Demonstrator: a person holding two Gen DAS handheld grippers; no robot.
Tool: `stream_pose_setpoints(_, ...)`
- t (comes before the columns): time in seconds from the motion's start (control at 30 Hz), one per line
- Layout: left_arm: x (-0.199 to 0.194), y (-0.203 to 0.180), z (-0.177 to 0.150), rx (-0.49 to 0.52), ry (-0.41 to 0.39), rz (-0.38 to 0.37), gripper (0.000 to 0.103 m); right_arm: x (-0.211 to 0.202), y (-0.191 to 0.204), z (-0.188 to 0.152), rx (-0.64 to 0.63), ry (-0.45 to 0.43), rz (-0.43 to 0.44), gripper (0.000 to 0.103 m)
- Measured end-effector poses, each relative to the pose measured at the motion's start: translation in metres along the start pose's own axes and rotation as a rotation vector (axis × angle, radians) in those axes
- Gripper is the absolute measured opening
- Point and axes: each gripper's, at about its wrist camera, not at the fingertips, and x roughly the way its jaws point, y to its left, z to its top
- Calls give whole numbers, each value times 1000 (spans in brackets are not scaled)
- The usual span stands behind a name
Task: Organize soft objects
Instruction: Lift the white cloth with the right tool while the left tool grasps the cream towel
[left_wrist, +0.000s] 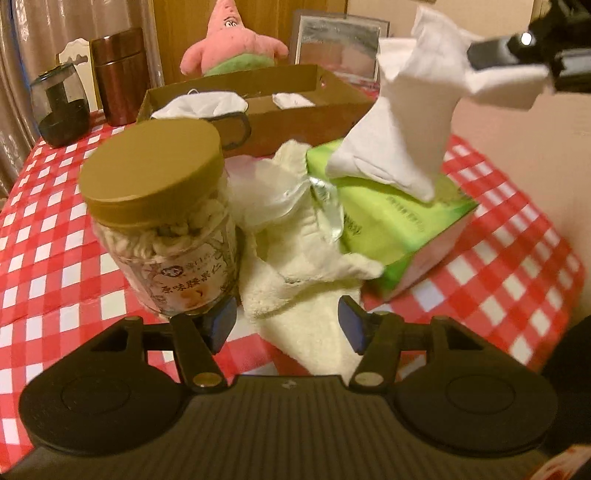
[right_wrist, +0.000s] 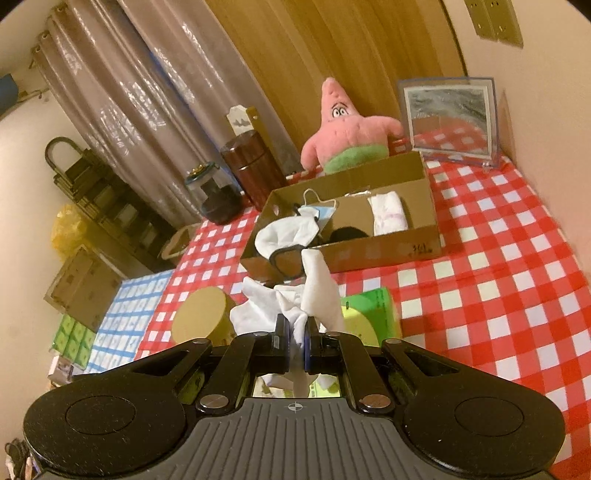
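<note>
My left gripper (left_wrist: 286, 321) is open low over a cream fluffy towel (left_wrist: 295, 284), which lies crumpled on the tablecloth between a jar and a green tissue pack (left_wrist: 399, 229). The towel's near end runs between the blue pads (left_wrist: 351, 326), and they do not press on it. My right gripper (right_wrist: 295, 347) is shut on a white tissue (right_wrist: 317, 291). In the left wrist view the right gripper (left_wrist: 517, 62) is at the upper right, and the tissue (left_wrist: 402, 129) stretches up to it from the pack's top. Behind stands a cardboard box (right_wrist: 388, 247) holding white cloths and a face mask.
A clear jar with a tan lid (left_wrist: 155, 177) stands just left of the towel, close to my left finger. At the back are a pink star plush (right_wrist: 347, 129), a brown canister (left_wrist: 118, 74), a dark glass jar (left_wrist: 59, 107) and a framed picture (right_wrist: 450, 114). The red checked tablecloth (right_wrist: 498, 277) lies bare on the right.
</note>
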Motion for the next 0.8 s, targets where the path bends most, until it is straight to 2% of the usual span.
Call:
stream_pose_setpoints(0.17,20,-6,-2,28,23,-2,58,10,-2,-2,10,10,4,7)
stream_pose_setpoints(0.27,29,-8,-1,50,24,16,65,15,-3,-3,8,11,-7,7)
stream_pose_setpoints(0.47,46,-10,3,60,43,13,64,18,-7,-7,24,11,-22,7)
stream_pose_setpoints(0.5,47,-9,3,53,44,12,57,17,-7,-7,28,10,-24,7)
stream_pose_setpoints(0.53,47,-8,3,47,46,4,45,17,-8,-8,30,10,-26,7)
stream_pose_setpoints(0.57,47,-8,3,41,47,-11,39,17,-8,-8,33,9,-29,7)
stream_pose_setpoints(0.63,44,-10,5,42,49,-16,18,15,-9,-9,39,4,-34,7)
stream_pose_setpoints(0.7,40,-10,6,44,51,-14,10,13,-9,-9,50,-3,-40,7)
stream_pose_setpoints(0.8,26,-4,8,7,45,-44,7,7,-7,-10,52,-14,-40,7)
